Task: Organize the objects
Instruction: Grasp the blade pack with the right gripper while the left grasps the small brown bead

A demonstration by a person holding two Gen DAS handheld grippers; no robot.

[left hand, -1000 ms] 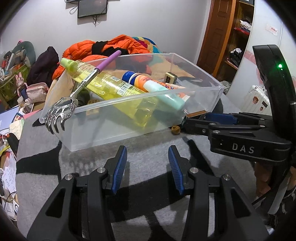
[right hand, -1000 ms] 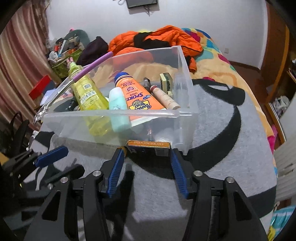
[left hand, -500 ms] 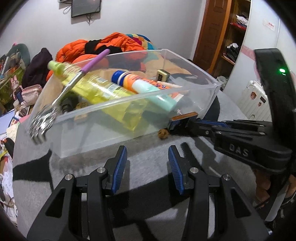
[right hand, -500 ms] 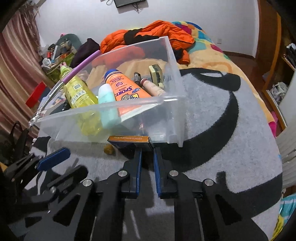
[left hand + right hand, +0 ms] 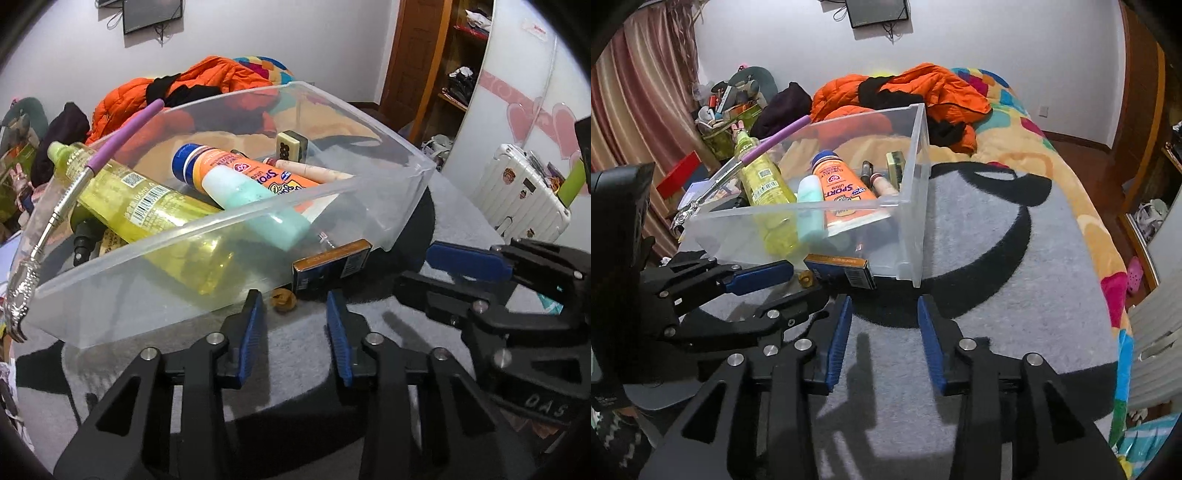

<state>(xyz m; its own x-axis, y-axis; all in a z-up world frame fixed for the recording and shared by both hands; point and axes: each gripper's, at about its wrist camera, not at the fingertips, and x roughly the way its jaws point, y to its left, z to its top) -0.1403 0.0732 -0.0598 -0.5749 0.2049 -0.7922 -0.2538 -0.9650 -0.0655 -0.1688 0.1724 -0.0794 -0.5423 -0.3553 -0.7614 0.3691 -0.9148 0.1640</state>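
Grey bed blanket (image 5: 979, 295) carries everything. Left gripper (image 5: 293, 325), fingers part open after closing, holds nothing; a small brown nut (image 5: 282, 300) lies just ahead between their tips. Right gripper (image 5: 884, 325), fingers just reopened and empty, sits behind the blade box (image 5: 840, 271) touching the clear bin (image 5: 912, 229).

Both our grippers angle downward, side by side. Our left gripper (image 5: 294, 325) has just been closing, its blue pads (image 5: 250, 332) still apart with nothing between them. Our right gripper (image 5: 884, 332) has just been opening, its pads (image 5: 929, 339) parted on empty air, beside the left.
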